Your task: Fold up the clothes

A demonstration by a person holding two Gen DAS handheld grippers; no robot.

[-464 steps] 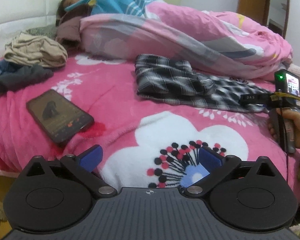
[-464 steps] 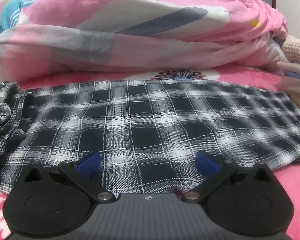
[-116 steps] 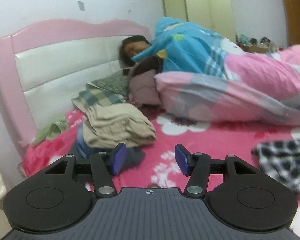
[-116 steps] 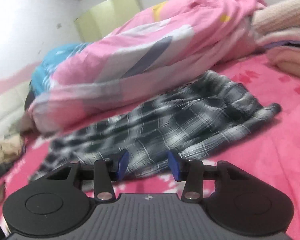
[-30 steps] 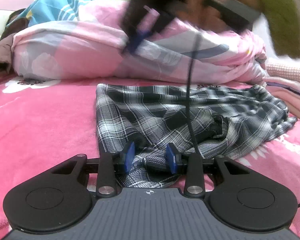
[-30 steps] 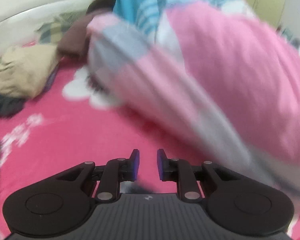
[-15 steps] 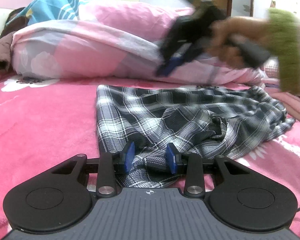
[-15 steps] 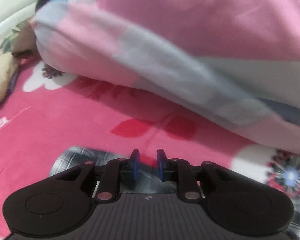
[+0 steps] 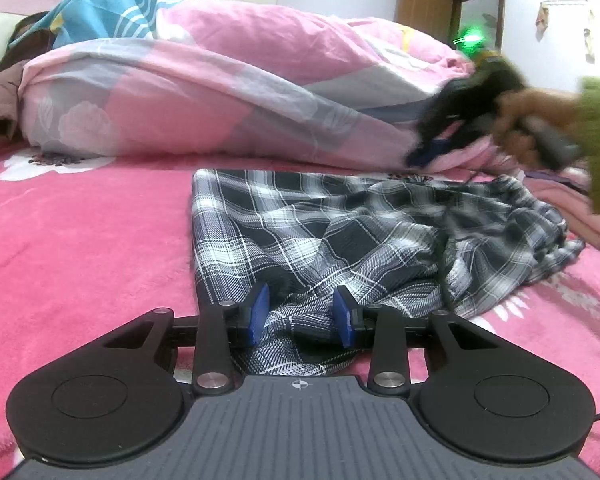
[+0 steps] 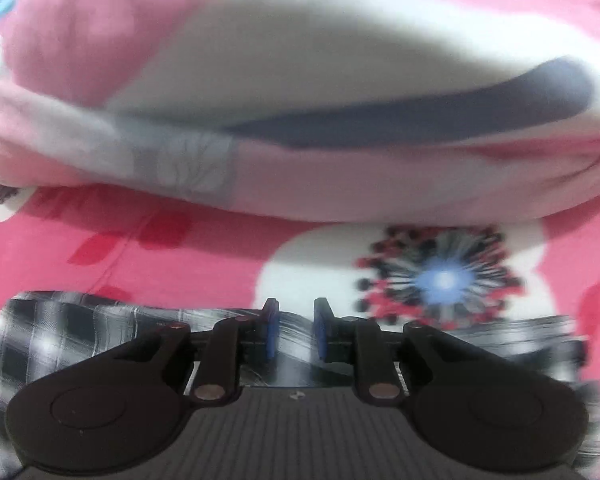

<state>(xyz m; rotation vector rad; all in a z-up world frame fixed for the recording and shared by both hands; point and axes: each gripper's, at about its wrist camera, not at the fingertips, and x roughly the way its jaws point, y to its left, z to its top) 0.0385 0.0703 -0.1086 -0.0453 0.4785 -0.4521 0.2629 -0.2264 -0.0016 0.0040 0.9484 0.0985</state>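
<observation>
Between your left gripper (image 9: 300,316) pads sits a pinched bunch of plaid shirt (image 9: 360,232); your right gripper (image 10: 292,330), part-open and empty, could snag two layers.

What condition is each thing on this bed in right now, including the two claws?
Plaid garment: rumpled, spread on the bed, not yet folded.
Left claw: shut on a bunched fold at the plaid garment's near edge.
Right claw: held above the garment's far edge, narrow gap, nothing visibly pinched.
Pink quilt: heaped along the far side.
Pink blanket: lying flat under the garment.
Door: standing open.
</observation>
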